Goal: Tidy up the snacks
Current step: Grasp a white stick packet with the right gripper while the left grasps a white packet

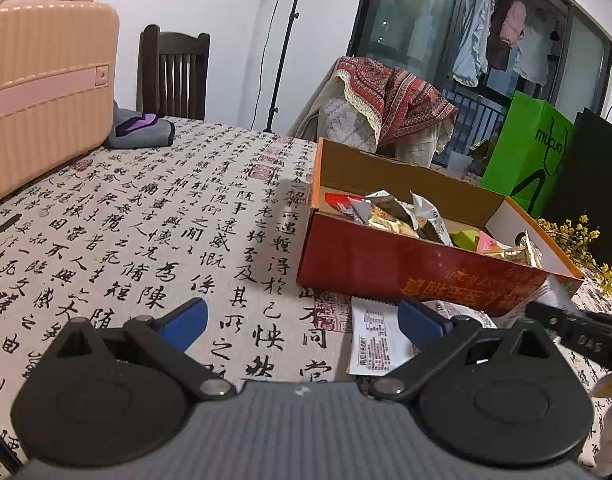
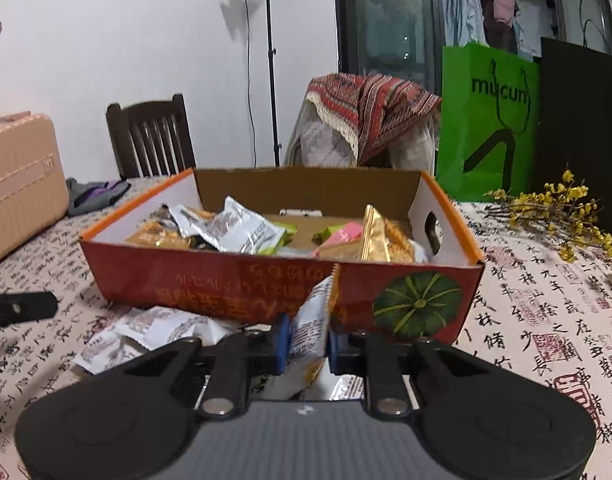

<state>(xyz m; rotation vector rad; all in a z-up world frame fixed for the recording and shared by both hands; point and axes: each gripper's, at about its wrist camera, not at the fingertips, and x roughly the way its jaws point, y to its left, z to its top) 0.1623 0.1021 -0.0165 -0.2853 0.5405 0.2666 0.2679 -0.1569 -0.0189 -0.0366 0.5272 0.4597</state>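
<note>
Before the red box, right hand-held gripper clamped on snack packet, left hand-held gripper apart — green bag reads "mucun".

Table covered by a cream cloth printed with black calligraphy and red seals. Resting directly on it: an open red cardboard box holding snack packets; a cluster of white snack packets lying just in front of the box; a peach-coloured case at the far left edge, with a grey-and-purple folded cloth beside it; a sprig of yellow flowers — right of the box; a green paper bag and a black one behind the flowers.
</note>
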